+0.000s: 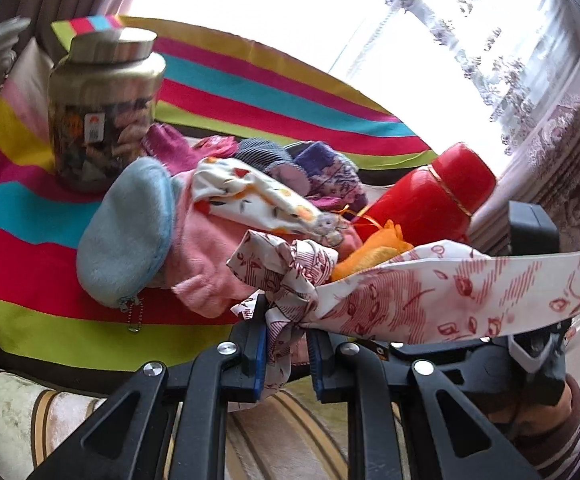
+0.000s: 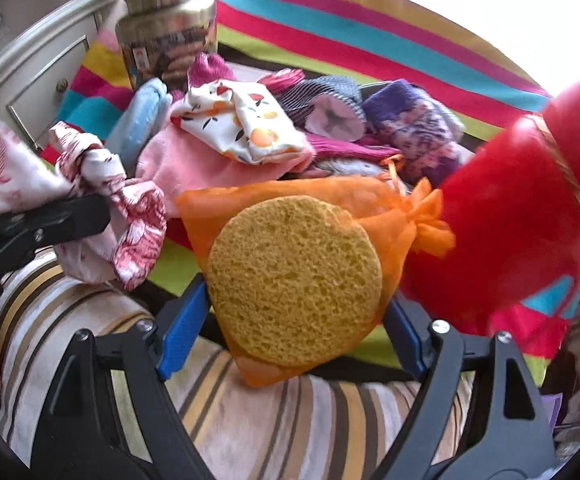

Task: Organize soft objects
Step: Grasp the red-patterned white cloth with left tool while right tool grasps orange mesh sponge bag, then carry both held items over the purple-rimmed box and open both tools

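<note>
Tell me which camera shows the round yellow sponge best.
The right wrist view: the round yellow sponge fills the centre between the right claw fingers, pores sharp, against its orange mesh bag. The left wrist view shows only an orange-yellow sliver behind the red-printed cloth.

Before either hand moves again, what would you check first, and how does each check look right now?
1. Left gripper has the red-printed cloth between its jaws: ok.
2. Right gripper holds the sponge and its orange mesh bag: ok, though how firmly, cannot tell.
3. Red bottle sits clear of the right gripper: not ok, it is very close.
4. Metal tin stands upright: ok.
5. Cloth is free of the pile: cannot tell.
</note>
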